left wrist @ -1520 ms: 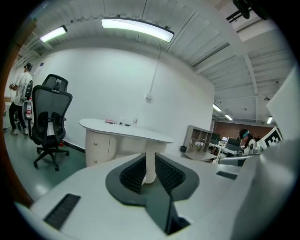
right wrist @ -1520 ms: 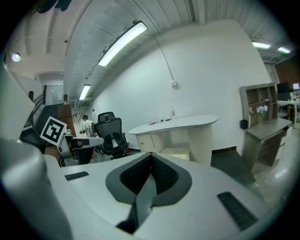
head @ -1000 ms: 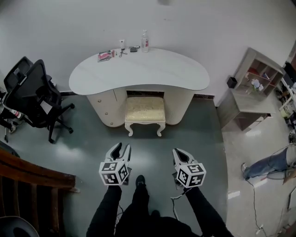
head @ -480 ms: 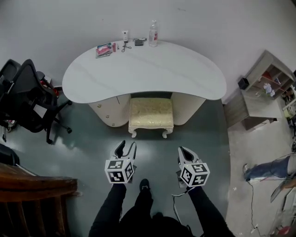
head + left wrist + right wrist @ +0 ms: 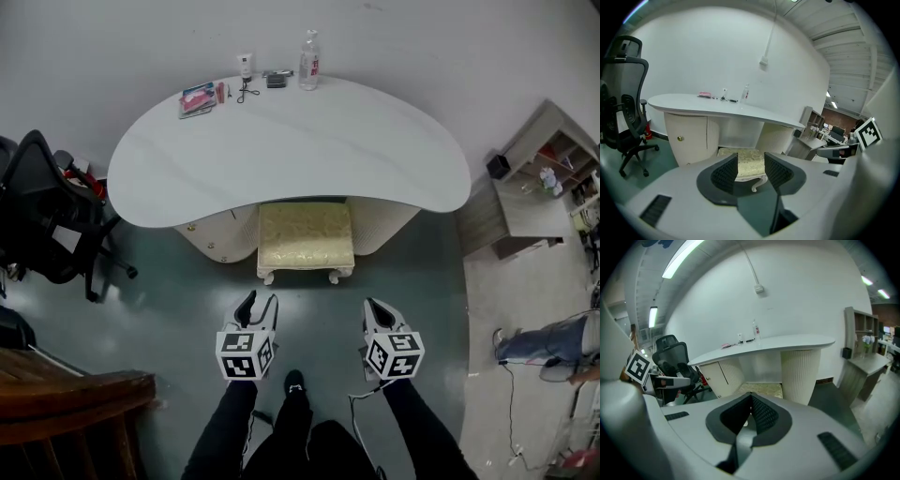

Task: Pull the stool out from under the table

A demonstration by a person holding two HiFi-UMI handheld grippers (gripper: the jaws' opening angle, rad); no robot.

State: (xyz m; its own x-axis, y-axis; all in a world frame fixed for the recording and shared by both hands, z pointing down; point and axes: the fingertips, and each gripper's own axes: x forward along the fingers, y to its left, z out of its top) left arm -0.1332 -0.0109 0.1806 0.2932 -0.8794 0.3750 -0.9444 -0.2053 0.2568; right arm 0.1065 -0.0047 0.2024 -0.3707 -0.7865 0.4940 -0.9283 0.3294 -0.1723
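**A:** What fills the head view?

**B:** I see a white, kidney-shaped table (image 5: 281, 141) at twelve o'clock. A black office chair (image 5: 47, 216) stands at nine o'clock and a grey shelf unit (image 5: 539, 173) at two o'clock.

**A:** Where is the stool?

**B:** The cream cushioned stool (image 5: 306, 234) is at twelve o'clock. It is tucked partly under the table's near edge, with its white front legs showing.

**A:** And your grippers?

**B:** My left gripper (image 5: 260, 300) is at seven o'clock. Its jaws have just been opening and stand moderately apart, with nothing between them. My right gripper (image 5: 373, 306) is at five o'clock, with its jaws pressed together on nothing. Both point toward the stool, well apart from it.

**A:** Anything smaller?

**B:** A clear bottle (image 5: 309, 61) stands upright at the table's far edge.
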